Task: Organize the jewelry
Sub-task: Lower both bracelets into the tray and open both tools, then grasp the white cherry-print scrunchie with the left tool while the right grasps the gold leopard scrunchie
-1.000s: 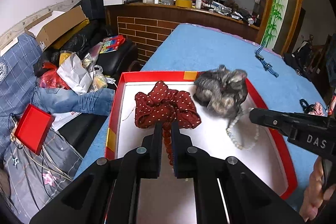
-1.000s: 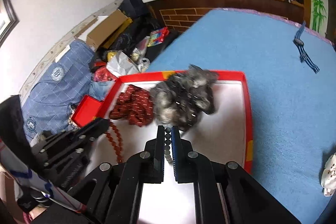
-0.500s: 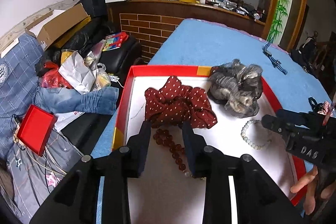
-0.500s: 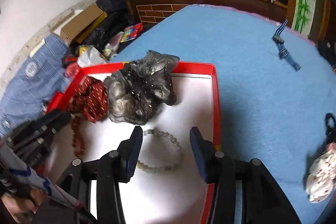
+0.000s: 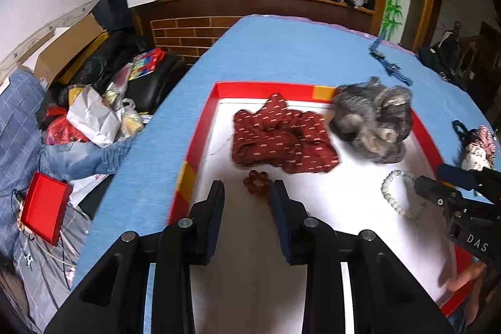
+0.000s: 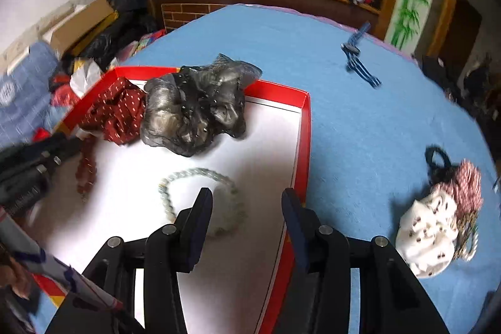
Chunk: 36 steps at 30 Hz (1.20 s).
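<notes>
Now both grippers open above red-rimmed tray (image 6: 305,127).

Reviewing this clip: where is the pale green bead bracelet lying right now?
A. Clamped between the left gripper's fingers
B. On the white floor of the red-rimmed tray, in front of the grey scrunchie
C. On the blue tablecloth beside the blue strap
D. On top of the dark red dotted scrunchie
B: the pale green bead bracelet lies loose on the tray floor, in front of the grey scrunchie, with no gripper pads pressing it.
</notes>
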Motion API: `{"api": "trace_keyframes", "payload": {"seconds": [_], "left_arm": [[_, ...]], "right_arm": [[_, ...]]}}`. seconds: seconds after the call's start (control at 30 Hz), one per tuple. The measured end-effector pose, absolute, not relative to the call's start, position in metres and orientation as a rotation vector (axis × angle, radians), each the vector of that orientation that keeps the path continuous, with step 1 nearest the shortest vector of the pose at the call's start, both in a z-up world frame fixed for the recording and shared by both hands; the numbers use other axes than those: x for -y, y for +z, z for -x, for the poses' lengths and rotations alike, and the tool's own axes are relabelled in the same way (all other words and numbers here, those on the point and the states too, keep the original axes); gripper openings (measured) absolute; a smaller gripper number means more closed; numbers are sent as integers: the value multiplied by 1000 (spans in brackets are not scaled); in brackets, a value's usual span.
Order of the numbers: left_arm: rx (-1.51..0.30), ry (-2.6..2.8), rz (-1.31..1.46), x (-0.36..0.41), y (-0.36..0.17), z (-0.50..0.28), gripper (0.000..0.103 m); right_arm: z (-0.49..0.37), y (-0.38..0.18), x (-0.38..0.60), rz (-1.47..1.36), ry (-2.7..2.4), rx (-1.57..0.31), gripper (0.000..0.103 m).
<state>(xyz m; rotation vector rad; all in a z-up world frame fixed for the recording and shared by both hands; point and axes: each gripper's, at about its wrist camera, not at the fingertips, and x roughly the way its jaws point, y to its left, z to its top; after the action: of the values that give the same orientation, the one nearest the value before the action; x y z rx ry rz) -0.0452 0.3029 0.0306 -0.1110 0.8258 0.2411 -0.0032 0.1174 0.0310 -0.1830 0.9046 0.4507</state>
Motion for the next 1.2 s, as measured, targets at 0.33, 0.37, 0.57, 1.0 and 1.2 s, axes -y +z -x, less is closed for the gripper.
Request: {"api": "trace_keyframes", "payload": {"seconds": [0.33,0.37,0.57,1.0,1.2], "left_arm": [[-792,180,103,-276,67,48,59],[-793,179,108,-275,68,49,60],[-778,166,114,-259,79,61,60],[-759,-30,43,-151,80,72,64],[-785,-127,36,-107,78,57,64]], "right_arm": [[7,72,-80,-100,644,-903,63],[8,76,-75,-133,673,-897,63],[16,89,-46,-218,666,-862,63],[41,78,55,-263,511,-840,63],[36,83,128,-264,352,-818,63]]}}
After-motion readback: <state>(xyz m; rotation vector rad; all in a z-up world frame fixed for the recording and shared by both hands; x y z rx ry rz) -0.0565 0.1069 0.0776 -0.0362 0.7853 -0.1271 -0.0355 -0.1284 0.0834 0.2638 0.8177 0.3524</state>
